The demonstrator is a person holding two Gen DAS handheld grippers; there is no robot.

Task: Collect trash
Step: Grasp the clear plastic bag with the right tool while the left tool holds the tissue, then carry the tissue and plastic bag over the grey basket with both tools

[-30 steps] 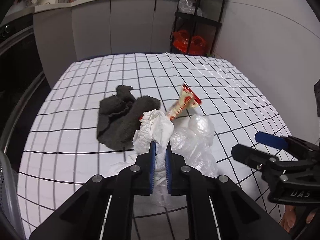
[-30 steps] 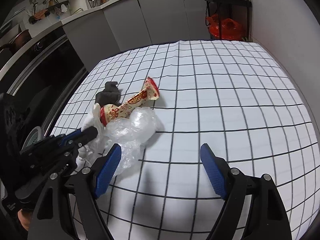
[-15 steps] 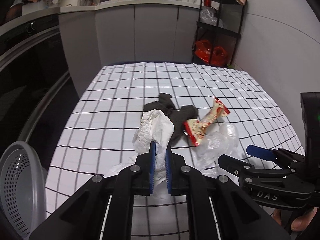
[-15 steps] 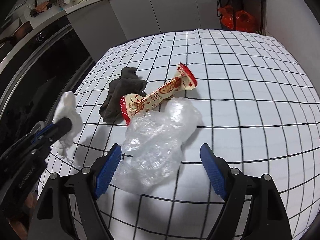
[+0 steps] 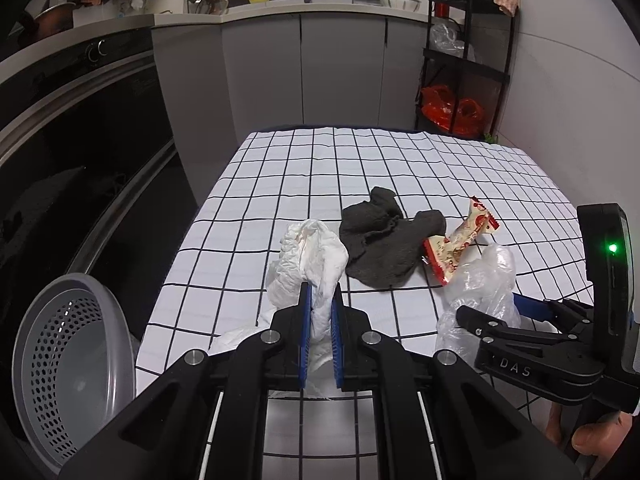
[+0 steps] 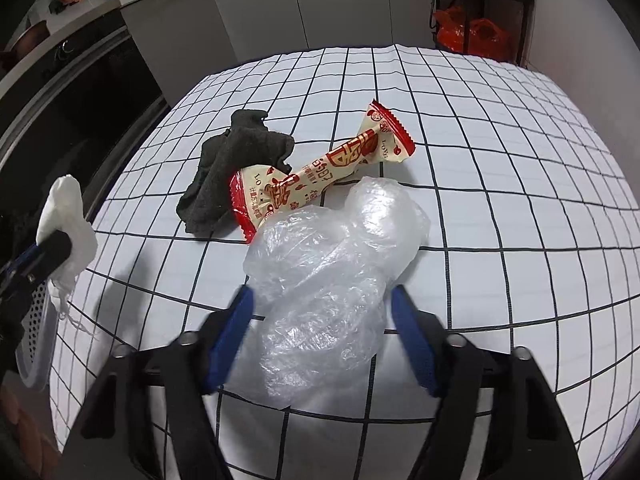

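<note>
Crumpled white tissue sits clamped in your left gripper, lifted off the tabletop near its left edge above the grey basket, while your right gripper closes around the clear plastic bag, not yet pinching it.

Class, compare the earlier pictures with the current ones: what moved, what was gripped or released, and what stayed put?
The left gripper, shut on the white tissue, carried it off toward the grey basket. The right gripper moved in over the clear plastic bag; its jaws now straddle it and are closing. The red snack wrapper, the dark cloth and the checked tablecloth stayed put.
</note>
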